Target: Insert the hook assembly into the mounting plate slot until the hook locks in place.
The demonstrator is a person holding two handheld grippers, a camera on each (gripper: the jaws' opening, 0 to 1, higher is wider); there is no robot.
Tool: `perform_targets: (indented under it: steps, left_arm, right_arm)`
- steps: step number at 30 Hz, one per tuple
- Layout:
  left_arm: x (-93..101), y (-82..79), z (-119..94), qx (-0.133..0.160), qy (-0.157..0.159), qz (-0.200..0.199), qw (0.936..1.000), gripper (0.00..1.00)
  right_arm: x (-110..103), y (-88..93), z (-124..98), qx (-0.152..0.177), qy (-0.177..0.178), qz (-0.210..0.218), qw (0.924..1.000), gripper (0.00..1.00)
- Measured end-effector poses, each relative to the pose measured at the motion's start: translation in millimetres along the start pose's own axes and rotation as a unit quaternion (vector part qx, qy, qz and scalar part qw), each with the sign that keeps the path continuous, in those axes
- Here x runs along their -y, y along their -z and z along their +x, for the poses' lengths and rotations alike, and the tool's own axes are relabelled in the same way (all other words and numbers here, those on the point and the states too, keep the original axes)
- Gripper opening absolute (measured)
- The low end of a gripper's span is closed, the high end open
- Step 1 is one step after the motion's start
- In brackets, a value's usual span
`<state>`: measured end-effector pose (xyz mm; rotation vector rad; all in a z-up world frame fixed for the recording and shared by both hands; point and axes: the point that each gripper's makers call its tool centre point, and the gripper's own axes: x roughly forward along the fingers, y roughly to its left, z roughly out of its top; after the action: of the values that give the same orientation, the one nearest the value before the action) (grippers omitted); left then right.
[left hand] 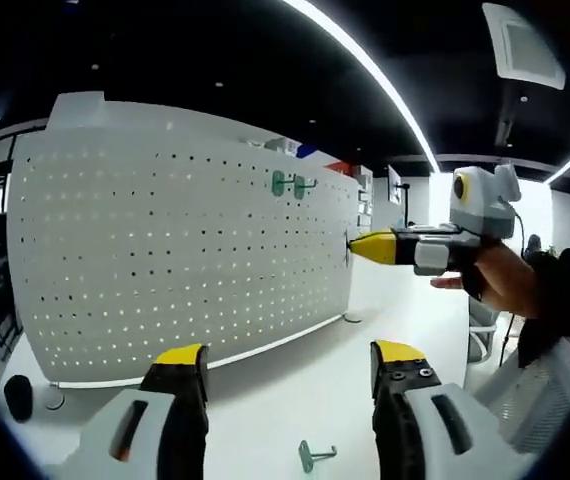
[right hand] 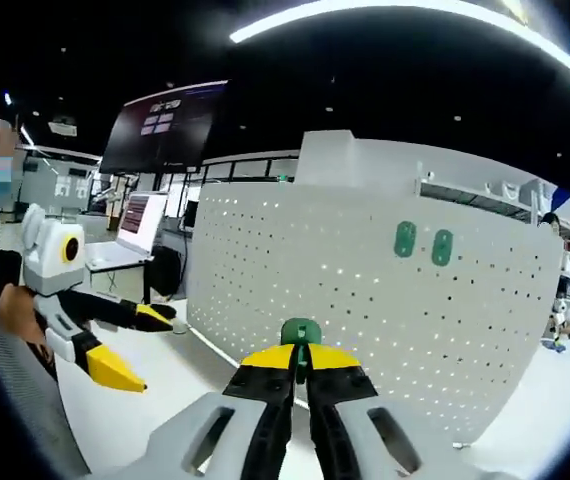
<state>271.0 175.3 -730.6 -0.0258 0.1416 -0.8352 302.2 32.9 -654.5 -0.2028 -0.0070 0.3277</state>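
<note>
Green hook (right hand: 300, 334) pinched between the yellow tips of the right tongs (right hand: 300, 362), jaws closed tight on it, round green head poking up above the tips. It is held in front of the white pegboard (right hand: 385, 300), low on the board face in the right gripper view; can't tell if it touches the holes yet. In the left gripper view the right tongs (left hand: 357, 247) come in from the right, tips at the pegboard (left hand: 175, 250) near its right end, something small and dark at the tips against the board. A person's hand (left hand: 505, 280) holds that gripper.

Two more green hooks (right hand: 423, 243) already hang on the board, side by side, upper right area, well above the held one. Same pair (left hand: 293, 184) seen in the left gripper view near the top right.

Another green hook (left hand: 315, 455) lies flat on the white table (left hand: 385, 310), between the jaws of the left tongs (left hand: 290, 362), not touching either. Left tongs open wide, holding nothing, hovering above the table in front of the board. In the right gripper view the left tongs (right hand: 137, 348) show at left, jaws spread apart.

Pegboard stands upright on the table. Monitor (right hand: 140, 220) behind it at left.
</note>
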Motion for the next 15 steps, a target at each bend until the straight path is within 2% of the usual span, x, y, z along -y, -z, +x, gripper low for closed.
perform_targets:
  steps: [1,7,12,15]
  left_arm:
    - [0.4,0.0,0.1,0.0,0.001,0.0,1.0,0.67]
    - [1.5,-0.8,-0.1,0.001,0.003,0.0,1.0,0.67]
    - [-0.4,-0.3,-0.5,-0.001,0.001,0.001,1.0,0.66]
    - [-1.1,-0.3,-0.3,0.0,0.0,0.001,1.0,0.66]
  right_arm:
    - [13.7,-6.6,0.9,0.007,0.015,0.002,0.9999,0.01]
    - [65.3,-39.5,6.8,0.039,0.064,-0.011,0.9971,0.01]
    - [95.9,-63.6,13.9,0.061,0.093,-0.015,0.9937,0.01]
    - [112.1,-68.9,19.8,0.064,0.109,-0.018,0.9918,0.01]
